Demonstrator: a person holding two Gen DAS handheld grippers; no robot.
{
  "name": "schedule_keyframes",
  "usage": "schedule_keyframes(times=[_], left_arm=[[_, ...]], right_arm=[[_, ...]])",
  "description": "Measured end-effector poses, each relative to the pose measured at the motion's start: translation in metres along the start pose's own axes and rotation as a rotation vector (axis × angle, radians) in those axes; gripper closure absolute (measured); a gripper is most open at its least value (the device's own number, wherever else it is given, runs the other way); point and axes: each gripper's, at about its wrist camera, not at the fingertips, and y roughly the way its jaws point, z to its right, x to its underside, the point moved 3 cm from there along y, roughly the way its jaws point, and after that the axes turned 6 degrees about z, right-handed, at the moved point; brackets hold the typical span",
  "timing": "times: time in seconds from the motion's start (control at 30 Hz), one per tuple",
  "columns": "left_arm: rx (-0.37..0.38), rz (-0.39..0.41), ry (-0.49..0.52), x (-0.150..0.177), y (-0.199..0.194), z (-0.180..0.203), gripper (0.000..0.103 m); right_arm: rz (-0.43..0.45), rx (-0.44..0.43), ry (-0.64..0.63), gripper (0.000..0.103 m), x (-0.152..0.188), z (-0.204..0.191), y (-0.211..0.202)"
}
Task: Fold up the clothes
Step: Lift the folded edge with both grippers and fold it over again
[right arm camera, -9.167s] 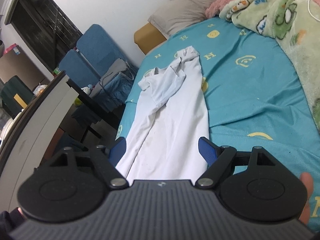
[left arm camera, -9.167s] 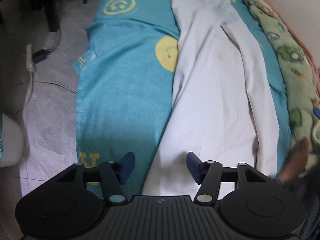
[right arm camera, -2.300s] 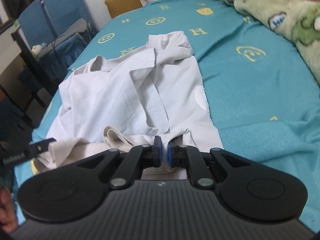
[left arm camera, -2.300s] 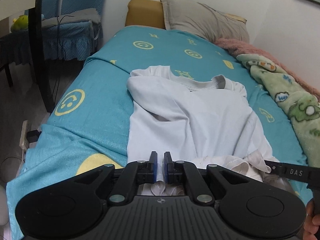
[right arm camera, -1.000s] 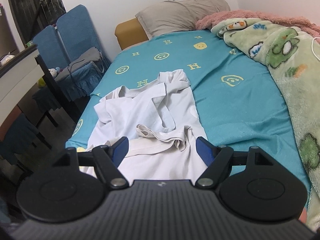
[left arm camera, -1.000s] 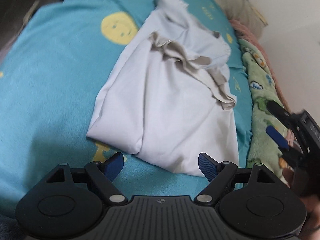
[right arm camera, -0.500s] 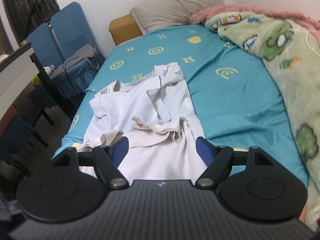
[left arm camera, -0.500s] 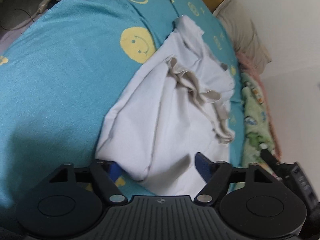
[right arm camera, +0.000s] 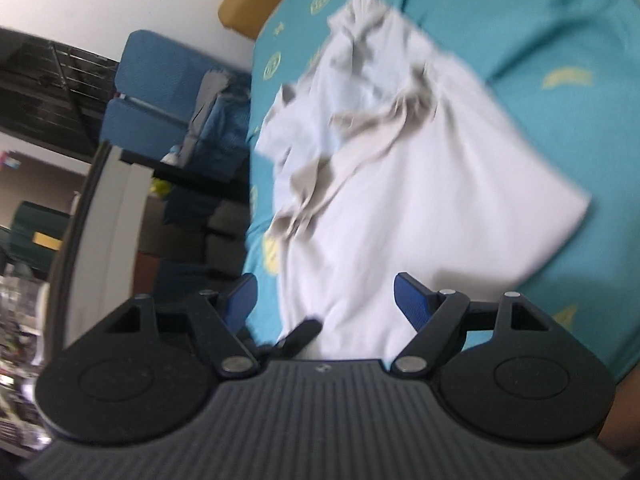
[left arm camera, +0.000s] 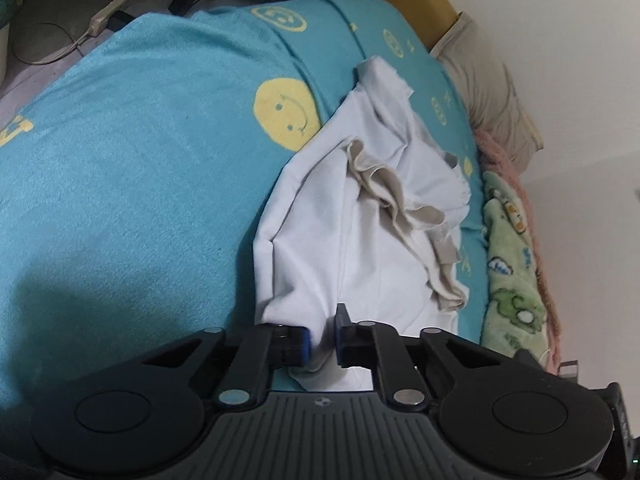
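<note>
Two grippers work over the bed. The left gripper [left arm camera: 323, 338] has its jaws nearly closed, pinching the near fold of the white shirt [left arm camera: 372, 216]. The right gripper [right arm camera: 325, 300] hangs wide open, holding nothing, the shirt spread ahead between its jaws on the blue sheet [left arm camera: 132, 152].

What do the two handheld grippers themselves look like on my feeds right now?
Both look identical: the left gripper and the right gripper have matte black bodies with a ribbed grey top plate, two round black discs, silver pivot pins, black linkage arms and blue finger pads. No cables or sleeves show.
</note>
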Motion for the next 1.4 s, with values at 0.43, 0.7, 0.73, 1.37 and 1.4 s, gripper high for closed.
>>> schedule_keyframes(times=[0.43,0.7,0.73,1.37,1.4], left_arm=[[0.127,0.108,-0.086,-0.005,-0.022,-0.001,0.095],[0.143,0.129,-0.091,-0.007,-0.024,0.0,0.095],[0.147,0.134,-0.09,-0.007,-0.025,0.0,0.096],[0.215,0.219,0.023,0.0,-0.137,0.075,0.097],[0.215,0.221,0.027,0.003,-0.146,0.077,0.097]], right_arm=[[0.047,0.116,0.325,0.026,0.024,0.045,0.01],[0.286,0.214,0.389,0.084,0.008,0.07,-0.019],[0.292,0.212,0.379,0.087,0.006,0.07,-0.02],[0.44,0.057,0.08,0.096,0.0,-0.019,-0.129],[0.439,0.05,0.084,0.096,0.005,-0.022,-0.137]])
